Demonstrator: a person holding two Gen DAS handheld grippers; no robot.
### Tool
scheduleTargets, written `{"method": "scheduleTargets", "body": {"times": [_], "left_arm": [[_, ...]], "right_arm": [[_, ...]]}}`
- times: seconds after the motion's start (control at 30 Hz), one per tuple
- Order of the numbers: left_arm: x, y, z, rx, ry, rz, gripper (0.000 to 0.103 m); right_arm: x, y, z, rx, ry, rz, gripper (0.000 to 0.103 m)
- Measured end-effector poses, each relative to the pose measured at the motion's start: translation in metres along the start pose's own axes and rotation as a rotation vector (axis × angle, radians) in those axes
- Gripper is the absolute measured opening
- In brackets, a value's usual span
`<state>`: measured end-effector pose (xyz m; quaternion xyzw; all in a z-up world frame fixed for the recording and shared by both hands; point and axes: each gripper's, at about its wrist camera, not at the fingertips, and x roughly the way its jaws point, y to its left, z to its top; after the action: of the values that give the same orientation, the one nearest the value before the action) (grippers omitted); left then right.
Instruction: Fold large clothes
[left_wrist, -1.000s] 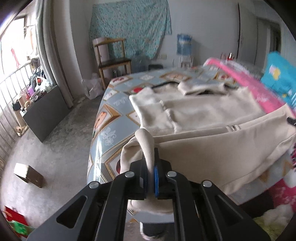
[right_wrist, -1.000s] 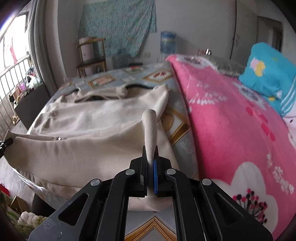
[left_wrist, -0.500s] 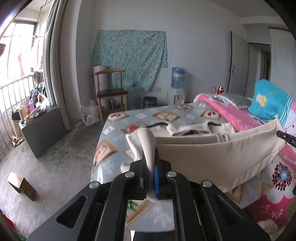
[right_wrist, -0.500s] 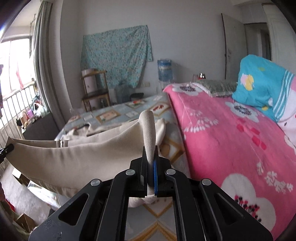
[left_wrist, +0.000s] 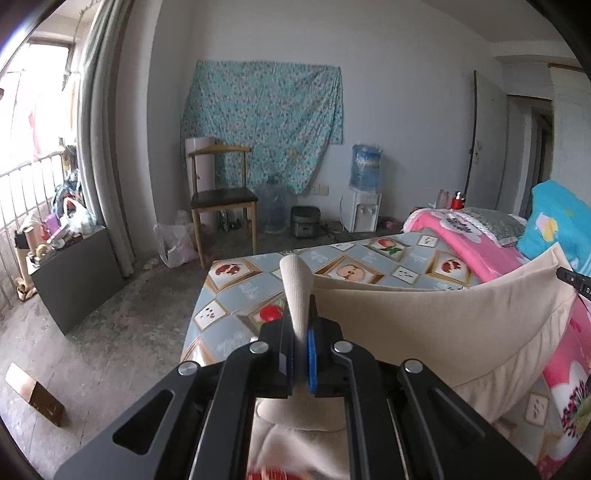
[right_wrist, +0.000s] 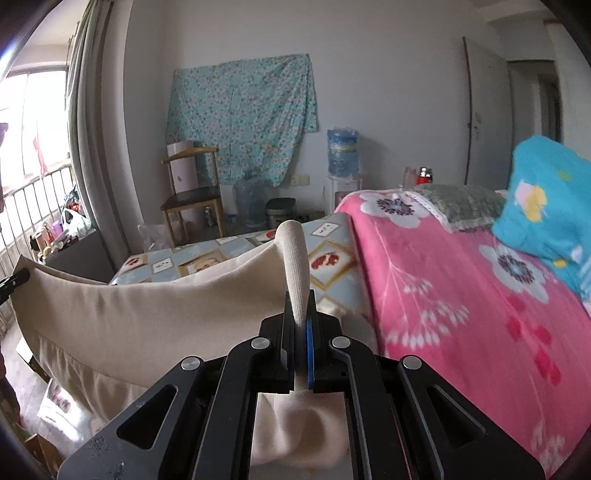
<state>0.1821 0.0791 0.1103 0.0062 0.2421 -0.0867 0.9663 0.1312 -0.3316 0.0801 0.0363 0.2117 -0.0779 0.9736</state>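
Here one bed (left_wrist: 236, 306), its patterned sheet partly covered by one pink blanket (right_wrist: 461, 295) on the right, lies beneath one beige garment (left_wrist: 436, 325), held stretched in the air between two grippers; its lower hem is cut off by the frame. The left gripper (left_wrist: 302, 354) has its jaws pinching the garment's left corner, the right gripper (right_wrist: 300, 350) pinching the right one. One wooden chair (left_wrist: 221, 199) stands far left; one water bottle (left_wrist: 365, 168) sits on one dispenser (left_wrist: 360, 216)
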Motion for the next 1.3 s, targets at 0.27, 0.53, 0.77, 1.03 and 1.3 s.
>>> {"method": "scheduleTargets", "body": {"times": [0.27, 0.53, 0.77, 1.03, 1.3], "left_arm": [[0.149, 0.016, 0.026, -0.033, 0.243, -0.016, 0.005], [0.252, 0.036, 0.007, -0.133, 0.451, -0.021, 0.005], [0.279, 0.035, -0.01, -0.088, 0.528, 0.05, 0.026], [0.196, 0.038, 0.03, -0.083, 0.324, 0.055, 0.03], [0.226, -0.09, -0.006, 0.07, 0.48, -0.226, 0.03]], "right_arm": [[0.131, -0.002, 0.022, -0.02, 0.149, 0.006, 0.004], [0.218, -0.003, 0.005, -0.048, 0.29, -0.024, 0.004], [0.259, -0.011, -0.011, -0.067, 0.451, -0.043, 0.027], [0.16, -0.022, 0.028, -0.039, 0.292, -0.039, 0.043], [0.192, 0.103, -0.006, -0.225, 0.442, 0.265, 0.024]]}}
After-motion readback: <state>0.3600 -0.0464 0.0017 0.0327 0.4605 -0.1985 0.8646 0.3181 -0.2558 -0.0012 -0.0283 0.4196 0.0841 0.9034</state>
